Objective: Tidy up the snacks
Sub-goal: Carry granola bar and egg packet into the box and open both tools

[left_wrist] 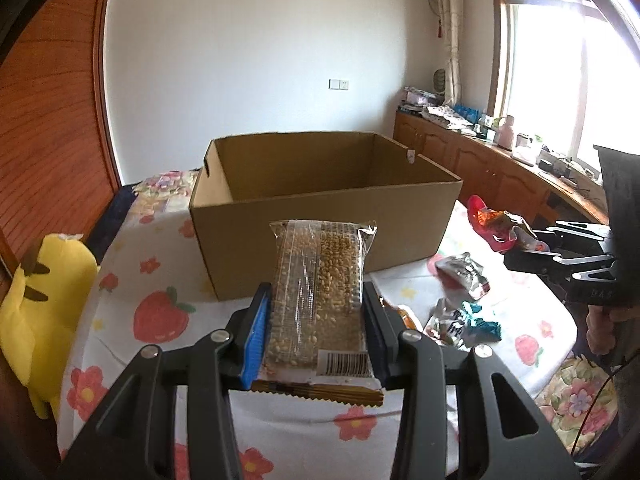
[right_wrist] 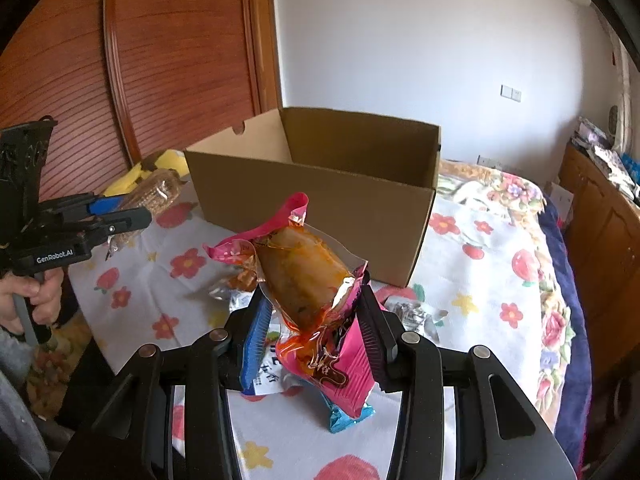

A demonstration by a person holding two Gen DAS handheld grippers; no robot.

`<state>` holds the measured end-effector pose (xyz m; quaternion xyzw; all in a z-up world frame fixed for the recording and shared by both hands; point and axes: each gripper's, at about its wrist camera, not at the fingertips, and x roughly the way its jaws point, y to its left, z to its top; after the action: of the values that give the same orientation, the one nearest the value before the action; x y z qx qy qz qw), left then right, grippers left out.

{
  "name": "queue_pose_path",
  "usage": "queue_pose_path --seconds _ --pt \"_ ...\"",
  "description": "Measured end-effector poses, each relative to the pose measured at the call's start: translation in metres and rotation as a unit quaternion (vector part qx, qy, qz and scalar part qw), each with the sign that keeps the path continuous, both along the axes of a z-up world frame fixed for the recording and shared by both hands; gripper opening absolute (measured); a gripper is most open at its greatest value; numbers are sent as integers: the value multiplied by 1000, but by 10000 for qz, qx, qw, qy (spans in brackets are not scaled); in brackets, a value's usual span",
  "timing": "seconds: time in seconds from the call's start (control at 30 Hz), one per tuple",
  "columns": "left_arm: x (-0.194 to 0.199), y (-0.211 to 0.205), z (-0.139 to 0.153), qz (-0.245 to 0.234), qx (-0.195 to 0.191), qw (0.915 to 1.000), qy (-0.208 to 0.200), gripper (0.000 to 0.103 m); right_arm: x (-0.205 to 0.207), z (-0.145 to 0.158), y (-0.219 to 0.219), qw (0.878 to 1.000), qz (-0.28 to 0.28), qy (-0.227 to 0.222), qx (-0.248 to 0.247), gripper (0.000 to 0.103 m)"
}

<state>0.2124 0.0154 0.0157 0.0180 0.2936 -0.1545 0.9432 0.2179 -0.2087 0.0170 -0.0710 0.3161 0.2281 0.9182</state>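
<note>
Fingers [left_wrist: 264, 332] of left gripper [left_wrist: 318, 334] clamped on grain bar packet [left_wrist: 320, 280], pads pressing its two long edges near the barcode end. Packet lifted clear of the strawberry-print cloth [left_wrist: 160, 316], long axis running straight out along the fingers toward the cardboard box [left_wrist: 320, 216]. Far end of packet overlapping box's near wall in left wrist view; box open at top, interior floor hidden behind that wall. Yellow plush toy [left_wrist: 44, 304] off to the left edge, not in the path.

Centre: box directly ahead of both grippers. Loose wrappers, silver packet [left_wrist: 464, 272] and teal-and-white packet [left_wrist: 464, 322], lying on the cloth to the right of the box's near corner, not yet picked.

Right: fingers [right_wrist: 370, 328] of right gripper [right_wrist: 312, 330] clenched on pink snack pouch [right_wrist: 304, 280], grip low on the pouch, upper part standing up and leaning left toward the box. More wrappers underneath on the cloth, partly hidden by the pouch.

Judgement: both snacks held in the air short of the box, both needing to clear the near wall before release. Left packet appears nearer the rim and squarely aligned with the opening; likely first in. Risk: long packet end catching the wall if carried forward without more height.
</note>
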Motion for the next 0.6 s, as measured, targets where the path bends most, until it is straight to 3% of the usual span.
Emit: queue_pose_path --seconds 0.3,0.6 --pt "8 -6 20 -5 -11 9998 -220 41 -6 26 1 9996 95 -226 166 43" --pt "33 -2 33 129 -64 9992 -370 41 15 49 10 9979 234 -488 360 43"
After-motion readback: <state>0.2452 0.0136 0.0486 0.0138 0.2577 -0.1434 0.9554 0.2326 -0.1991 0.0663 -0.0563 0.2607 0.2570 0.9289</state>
